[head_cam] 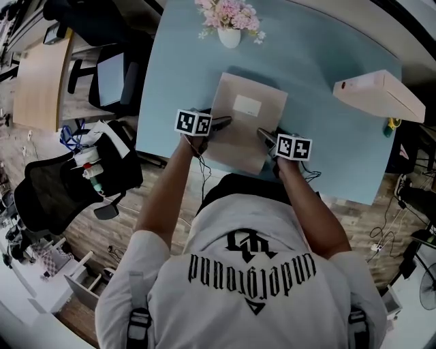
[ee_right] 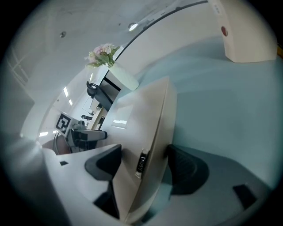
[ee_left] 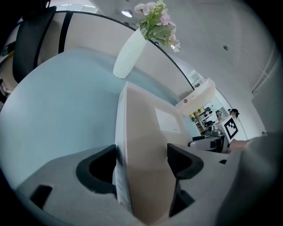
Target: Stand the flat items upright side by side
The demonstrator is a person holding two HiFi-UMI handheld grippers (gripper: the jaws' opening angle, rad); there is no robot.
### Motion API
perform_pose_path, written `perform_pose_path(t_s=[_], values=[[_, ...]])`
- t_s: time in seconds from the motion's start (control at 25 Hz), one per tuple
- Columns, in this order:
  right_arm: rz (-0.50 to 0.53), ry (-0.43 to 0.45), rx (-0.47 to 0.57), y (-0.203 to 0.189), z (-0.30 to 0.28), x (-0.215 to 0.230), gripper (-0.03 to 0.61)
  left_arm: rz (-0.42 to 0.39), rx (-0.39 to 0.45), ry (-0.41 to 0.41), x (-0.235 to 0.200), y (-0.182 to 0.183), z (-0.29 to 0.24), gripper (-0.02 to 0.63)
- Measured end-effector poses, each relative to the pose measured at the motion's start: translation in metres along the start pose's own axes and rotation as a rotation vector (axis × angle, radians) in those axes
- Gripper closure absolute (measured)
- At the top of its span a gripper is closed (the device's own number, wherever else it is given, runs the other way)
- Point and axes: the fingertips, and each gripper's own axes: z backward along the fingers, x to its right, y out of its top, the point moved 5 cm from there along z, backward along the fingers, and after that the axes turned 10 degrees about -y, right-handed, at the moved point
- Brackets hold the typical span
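Only the right gripper view shows a barcode sticker [ee_right: 142,162] on the box [head_cam: 245,123] edge. Beige, flat and white-labelled, it is clamped by the left gripper [head_cam: 221,123] and the right gripper [head_cam: 266,135].

Pale blue table [head_cam: 327,150], wood-plank floor [head_cam: 136,225], black office chair [head_cam: 48,194], light wooden desk [head_cam: 41,82], bright ceiling lamp [ee_left: 127,13]

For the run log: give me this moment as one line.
step: grasping box | box: flat on table | left gripper: shut on left edge | right gripper: shut on right edge | upright: not yet
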Motion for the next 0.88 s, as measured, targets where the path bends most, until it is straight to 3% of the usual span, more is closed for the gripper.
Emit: perform_pose_path(t_s=[0.2,0.48,0.88], values=[[0.012,-0.011,-0.001,0.004,0.002,-0.003,0.262,-0.013,0.013,0.026,0.003,0.002,0.003,0.255],[0.076,-0.018,0.043,0.008,0.026,-0.02,0.267,-0.101,0.063,0.069,0.031,0.007,0.029,0.259],[0.127,-0.047,0.124,0.004,0.077,-0.026,0.272,-0.168,0.134,0.058,0.077,0.003,0.046,0.259]])
